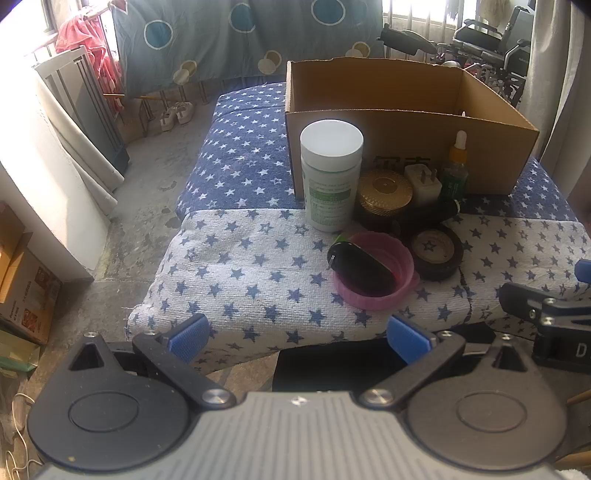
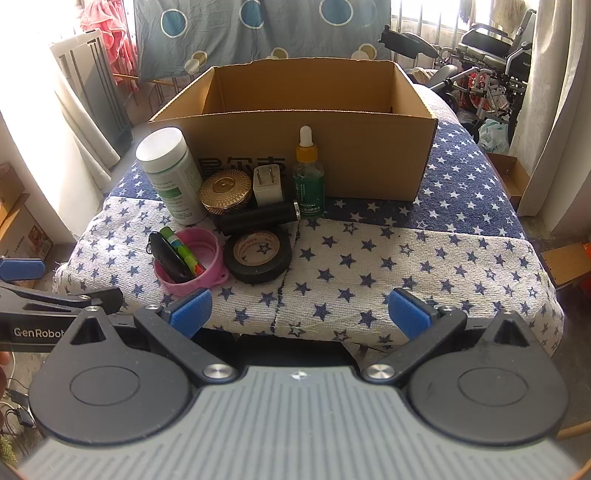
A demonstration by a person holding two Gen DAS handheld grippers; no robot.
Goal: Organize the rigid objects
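An open cardboard box [image 2: 295, 144] stands at the back of a star-patterned cloth table [image 2: 406, 266]. In front of it sit a white-lidded bottle [image 2: 168, 173], a gold-lidded jar [image 2: 225, 194], a white plug adapter [image 2: 267, 184], a green dropper bottle [image 2: 308, 177], a black cylinder [image 2: 258, 218], a black tape roll [image 2: 258, 254] and a pink bowl [image 2: 192, 266] holding a black key fob and a marker. My left gripper [image 1: 299, 338] and right gripper [image 2: 301, 314] are both open and empty at the table's near edge. The bottle [image 1: 330, 173] and bowl [image 1: 373, 273] also show in the left wrist view.
A wheelchair [image 2: 487, 62] stands at the back right. A patterned sheet [image 2: 258, 29] hangs behind the box. Cardboard boxes [image 1: 22, 288] lie on the floor at left, and a white panel [image 1: 77, 110] leans on the wall.
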